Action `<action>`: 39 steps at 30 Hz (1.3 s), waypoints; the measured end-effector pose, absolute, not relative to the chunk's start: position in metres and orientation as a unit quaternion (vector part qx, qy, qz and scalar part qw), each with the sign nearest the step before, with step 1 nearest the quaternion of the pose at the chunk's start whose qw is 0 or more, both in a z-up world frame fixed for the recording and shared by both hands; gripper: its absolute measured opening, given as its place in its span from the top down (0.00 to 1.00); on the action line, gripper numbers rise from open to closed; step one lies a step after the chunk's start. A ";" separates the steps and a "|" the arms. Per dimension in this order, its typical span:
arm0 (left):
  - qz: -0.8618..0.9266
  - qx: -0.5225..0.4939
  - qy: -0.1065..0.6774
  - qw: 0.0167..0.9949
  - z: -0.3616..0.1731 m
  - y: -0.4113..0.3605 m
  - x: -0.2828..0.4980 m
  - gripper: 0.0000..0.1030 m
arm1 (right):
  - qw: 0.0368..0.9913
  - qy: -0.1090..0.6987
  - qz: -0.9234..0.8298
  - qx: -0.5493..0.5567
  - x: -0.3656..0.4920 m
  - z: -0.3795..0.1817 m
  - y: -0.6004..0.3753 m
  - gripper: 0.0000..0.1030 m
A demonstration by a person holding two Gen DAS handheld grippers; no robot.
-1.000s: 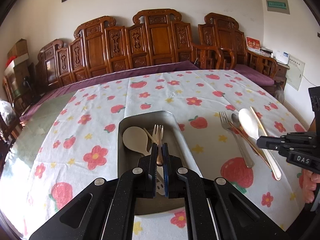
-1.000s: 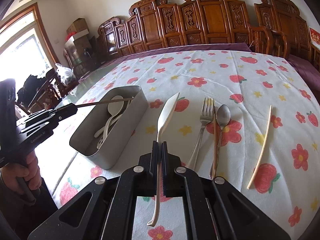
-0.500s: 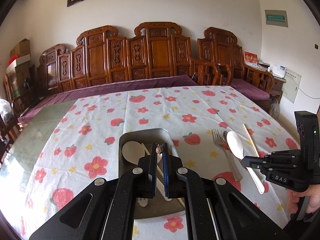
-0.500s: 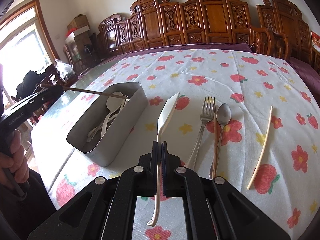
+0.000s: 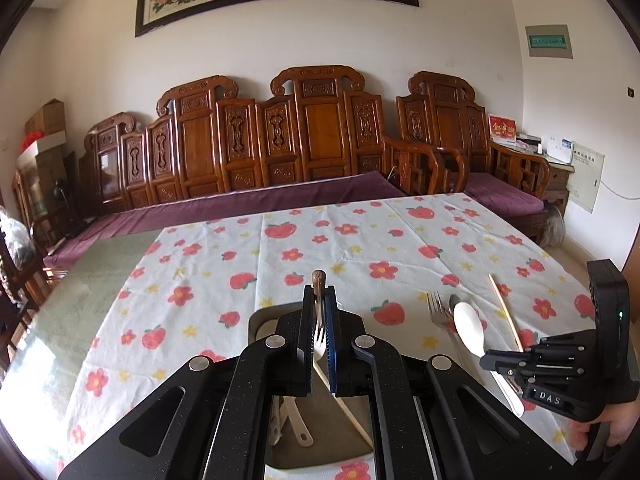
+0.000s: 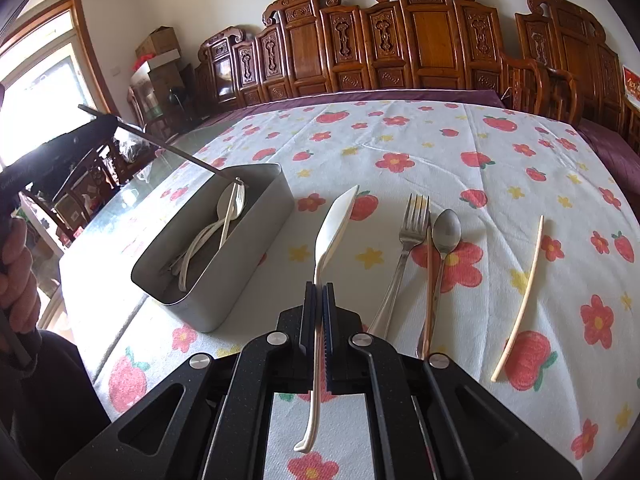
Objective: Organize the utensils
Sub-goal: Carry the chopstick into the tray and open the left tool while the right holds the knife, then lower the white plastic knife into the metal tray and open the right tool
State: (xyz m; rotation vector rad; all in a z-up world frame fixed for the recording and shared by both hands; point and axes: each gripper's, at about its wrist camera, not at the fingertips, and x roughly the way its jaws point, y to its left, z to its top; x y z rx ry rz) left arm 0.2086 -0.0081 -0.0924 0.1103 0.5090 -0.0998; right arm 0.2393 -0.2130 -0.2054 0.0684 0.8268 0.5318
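My left gripper (image 5: 319,292) is shut on a wood-handled fork (image 5: 318,280). The handle end sticks up past the fingertips. In the right wrist view the fork's tines (image 6: 239,194) hang down over the far end of the grey tin (image 6: 224,276), with the left gripper (image 6: 106,122) high at the left. My right gripper (image 6: 319,292) is shut on the handle of a white spoon (image 6: 336,220), held just above the flowered cloth right of the tin. The left wrist view shows the same spoon (image 5: 468,328) and the right gripper (image 5: 500,356) at the right.
The tin holds white spoons (image 6: 224,208) and a pale chopstick (image 5: 344,408). On the cloth lie a metal fork (image 6: 412,232), a brown stick (image 6: 429,280), a metal spoon (image 6: 446,228) and a cream chopstick (image 6: 520,304). Carved wooden benches (image 5: 316,140) stand behind the table.
My left gripper has risen and tipped upward, so the fork now slants tines-down over the tin's far end. The right gripper and its white spoon have stayed in place.
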 end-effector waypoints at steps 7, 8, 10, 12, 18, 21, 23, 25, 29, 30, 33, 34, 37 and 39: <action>-0.040 0.053 0.268 0.961 -0.105 -0.002 0.219 0.96 | 0.881 0.397 0.253 0.031 0.240 -0.206 -0.214 0.96; -0.040 0.054 0.277 0.958 -0.112 -0.001 0.220 0.96 | 0.882 0.397 0.253 0.031 0.241 -0.206 -0.214 0.96; -0.039 0.061 0.288 0.955 -0.123 0.000 0.220 0.96 | 0.882 0.397 0.253 0.030 0.241 -0.206 -0.215 0.96; -0.036 0.073 0.295 0.952 -0.133 -0.001 0.218 0.96 | 0.882 0.398 0.252 0.029 0.241 -0.206 -0.214 0.96; -0.032 0.091 0.339 0.936 -0.165 0.000 0.215 0.96 | 0.880 0.402 0.252 0.025 0.240 -0.209 -0.213 0.96; -0.030 0.096 0.361 0.927 -0.178 0.002 0.219 0.96 | 0.879 0.403 0.252 0.024 0.240 -0.210 -0.212 0.96; -0.030 0.093 0.370 0.924 -0.181 0.003 0.221 0.96 | 0.879 0.404 0.252 0.024 0.240 -0.211 -0.212 0.96; -0.027 0.095 0.376 0.921 -0.183 0.004 0.224 0.94 | 0.879 0.404 0.253 0.027 0.239 -0.209 -0.212 0.96; -0.027 0.085 0.375 0.923 -0.182 0.008 0.222 0.74 | 0.879 0.400 0.257 0.031 0.237 -0.205 -0.210 0.96; -0.029 0.081 0.370 0.925 -0.180 0.010 0.221 0.71 | 0.879 0.400 0.257 0.030 0.236 -0.205 -0.209 0.96; -0.028 0.067 0.360 0.930 -0.174 0.018 0.220 0.71 | 0.878 0.402 0.259 0.029 0.232 -0.204 -0.206 0.96; -0.028 0.060 0.358 0.931 -0.172 0.022 0.220 0.71 | 0.877 0.403 0.260 0.029 0.231 -0.203 -0.204 0.96; -0.028 0.040 0.355 0.934 -0.165 0.034 0.221 0.71 | 0.875 0.404 0.265 0.030 0.229 -0.199 -0.198 0.96; -0.027 0.030 0.354 0.934 -0.161 0.042 0.222 0.71 | 0.874 0.401 0.272 0.030 0.228 -0.193 -0.191 0.96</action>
